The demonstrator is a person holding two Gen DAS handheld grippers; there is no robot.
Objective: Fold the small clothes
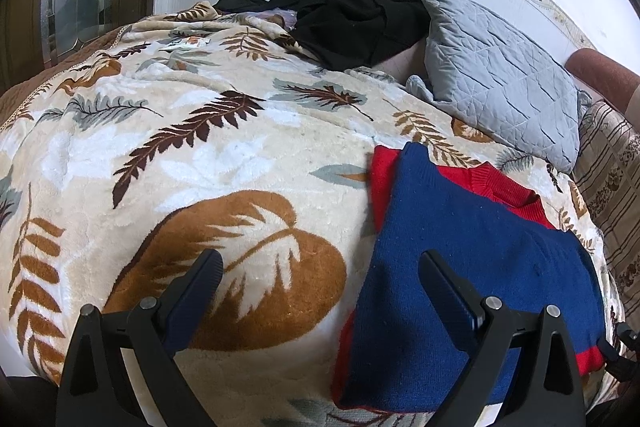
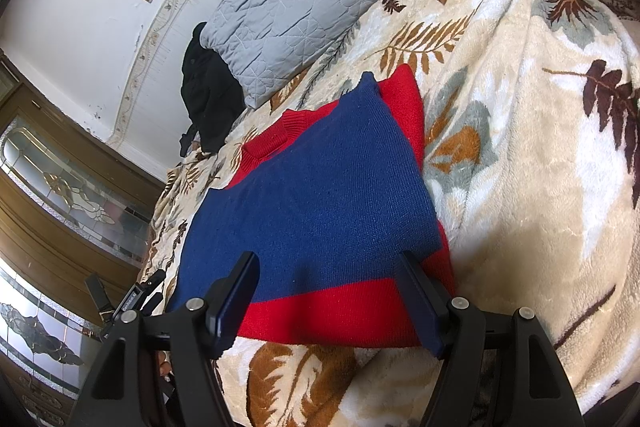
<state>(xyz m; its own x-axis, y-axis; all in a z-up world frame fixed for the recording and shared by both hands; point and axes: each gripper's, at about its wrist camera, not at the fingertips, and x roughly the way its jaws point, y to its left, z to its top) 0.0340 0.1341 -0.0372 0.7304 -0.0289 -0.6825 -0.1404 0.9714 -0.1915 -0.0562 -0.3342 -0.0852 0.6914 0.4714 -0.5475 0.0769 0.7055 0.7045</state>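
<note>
A small red and blue knitted sweater (image 1: 472, 267) lies folded flat on the leaf-patterned blanket (image 1: 224, 147), blue part on top, red collar toward the pillow. My left gripper (image 1: 320, 263) is open and empty, its right finger over the sweater's left edge, its left finger over the blanket. In the right wrist view the sweater (image 2: 320, 203) lies straight ahead. My right gripper (image 2: 328, 267) is open and empty, both fingers just above the sweater's red hem. The left gripper (image 2: 136, 299) shows at the sweater's left edge.
A grey quilted pillow (image 1: 504, 83) lies behind the sweater, with a heap of black clothing (image 1: 356, 15) beside it. A striped brown cushion (image 1: 616, 171) sits at the right. A white wall and a wooden stained-glass door (image 2: 60, 187) bound the bed.
</note>
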